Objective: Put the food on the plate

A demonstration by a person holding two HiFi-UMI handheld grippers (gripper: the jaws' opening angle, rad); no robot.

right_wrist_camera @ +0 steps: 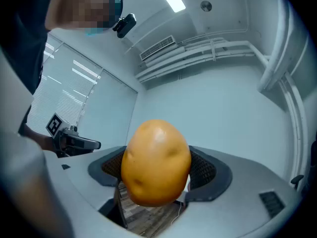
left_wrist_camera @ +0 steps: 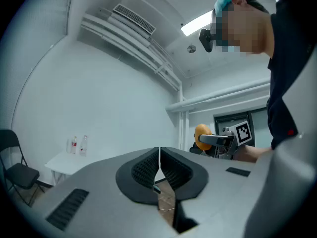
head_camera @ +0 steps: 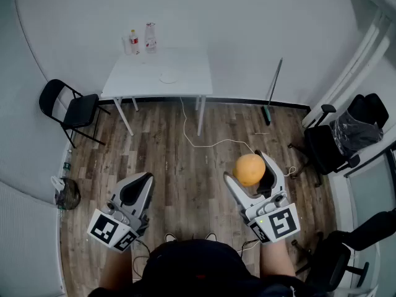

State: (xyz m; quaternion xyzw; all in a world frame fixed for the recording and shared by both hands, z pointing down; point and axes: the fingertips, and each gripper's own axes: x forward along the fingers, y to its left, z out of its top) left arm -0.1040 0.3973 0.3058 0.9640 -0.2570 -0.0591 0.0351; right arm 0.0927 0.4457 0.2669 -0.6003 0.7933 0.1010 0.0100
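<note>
A round orange-brown potato [head_camera: 250,169] sits between the jaws of my right gripper [head_camera: 253,173], which is shut on it; it fills the right gripper view as a smooth potato [right_wrist_camera: 155,162] between the black pads. My left gripper [head_camera: 137,192] is held low at the left, shut with nothing in it; its black pads [left_wrist_camera: 147,168] meet in the left gripper view. A white plate [head_camera: 168,77] lies on the white table [head_camera: 185,67] far ahead, well beyond both grippers. From the left gripper view the potato [left_wrist_camera: 202,135] shows at the right in the other gripper.
Two bottles [head_camera: 142,40] stand at the table's back left. A black folding chair [head_camera: 71,110] is left of the table. Office chairs [head_camera: 337,144] and a glass desk crowd the right. A white cable [head_camera: 210,142] runs over the wooden floor, a dark bag [head_camera: 67,193] at the left wall.
</note>
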